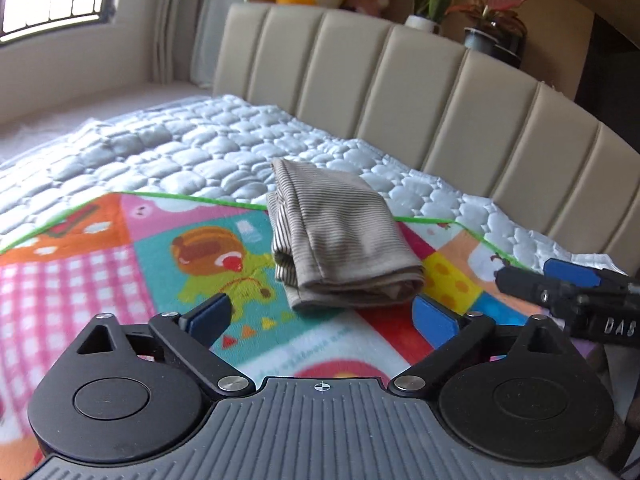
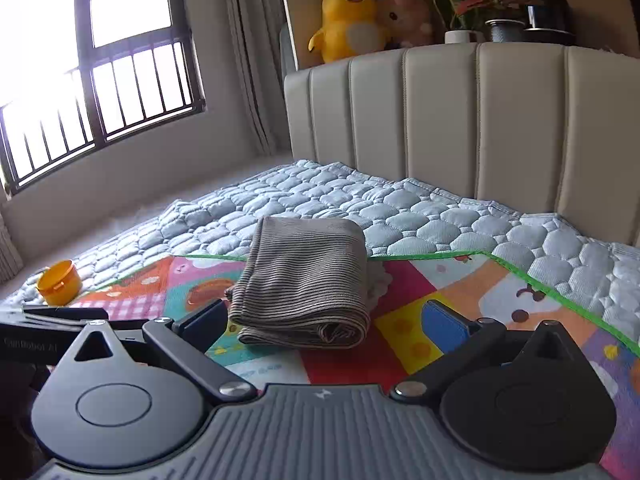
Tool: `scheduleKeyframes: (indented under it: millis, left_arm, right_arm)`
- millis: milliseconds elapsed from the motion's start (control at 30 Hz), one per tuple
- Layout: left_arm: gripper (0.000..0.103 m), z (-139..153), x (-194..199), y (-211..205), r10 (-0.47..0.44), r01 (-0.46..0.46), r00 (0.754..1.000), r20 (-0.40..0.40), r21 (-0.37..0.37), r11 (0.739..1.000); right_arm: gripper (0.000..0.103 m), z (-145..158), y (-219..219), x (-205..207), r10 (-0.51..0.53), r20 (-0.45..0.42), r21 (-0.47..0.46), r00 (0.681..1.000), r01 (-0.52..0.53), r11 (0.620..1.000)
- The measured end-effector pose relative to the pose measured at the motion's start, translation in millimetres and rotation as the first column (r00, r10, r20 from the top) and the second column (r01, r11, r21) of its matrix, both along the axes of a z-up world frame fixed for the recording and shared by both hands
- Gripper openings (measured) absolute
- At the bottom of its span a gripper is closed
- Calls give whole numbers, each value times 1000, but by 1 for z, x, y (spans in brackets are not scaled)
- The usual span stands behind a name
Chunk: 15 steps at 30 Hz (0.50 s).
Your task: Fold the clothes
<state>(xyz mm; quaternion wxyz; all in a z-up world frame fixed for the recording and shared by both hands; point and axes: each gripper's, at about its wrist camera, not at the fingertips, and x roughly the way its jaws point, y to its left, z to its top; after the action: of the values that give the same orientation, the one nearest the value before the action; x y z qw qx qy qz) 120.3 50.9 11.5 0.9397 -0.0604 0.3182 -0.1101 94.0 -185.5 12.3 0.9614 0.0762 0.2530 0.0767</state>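
A beige striped garment lies folded into a thick rectangle on a colourful play mat, its far end over the mat's green edge. It also shows in the right wrist view. My left gripper is open and empty, just short of the garment's near folded edge. My right gripper is open and empty, its fingers on either side of the garment's near edge without touching it. The right gripper's blue-padded fingers show at the right of the left wrist view.
The mat lies on a pale blue quilted bed cover. A beige padded headboard stands behind. An orange cup sits on the cover at the left. Plush toys and potted plants stand on the shelf above.
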Motion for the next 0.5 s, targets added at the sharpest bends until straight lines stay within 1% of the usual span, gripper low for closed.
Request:
scheduleKeyframes:
  millis: [67, 100, 233, 367, 400, 500]
  left_arm:
    - [103, 10, -29, -2, 17, -18, 999, 30, 18, 1000]
    - [103, 15, -43, -4, 28, -30, 999, 46, 30, 999]
    - [103, 18, -80, -8, 79, -86, 993, 90, 80, 993]
    - [103, 10, -103, -15, 54, -74, 989, 139, 140, 987]
    - [103, 9, -106, -17, 47, -68, 989, 140, 153, 986]
    - [103, 8, -110, -22, 39, -66, 988, 147, 178, 982]
  right_arm:
    - [103, 9, -3, -24, -16, 8, 24, 1000, 16, 1000]
    - [103, 12, -4, -33, -25, 3, 22, 1000, 25, 999]
    - [103, 15, -6, -68, -59, -14, -21, 998, 59, 998]
    - [103, 3, -4, -90, -24, -38, -34, 999, 22, 999]
    - [103, 1, -3, -93, -16, -42, -44, 999, 14, 999]
    - [103, 0, 8, -94, -5, -29, -107, 1000, 2, 994]
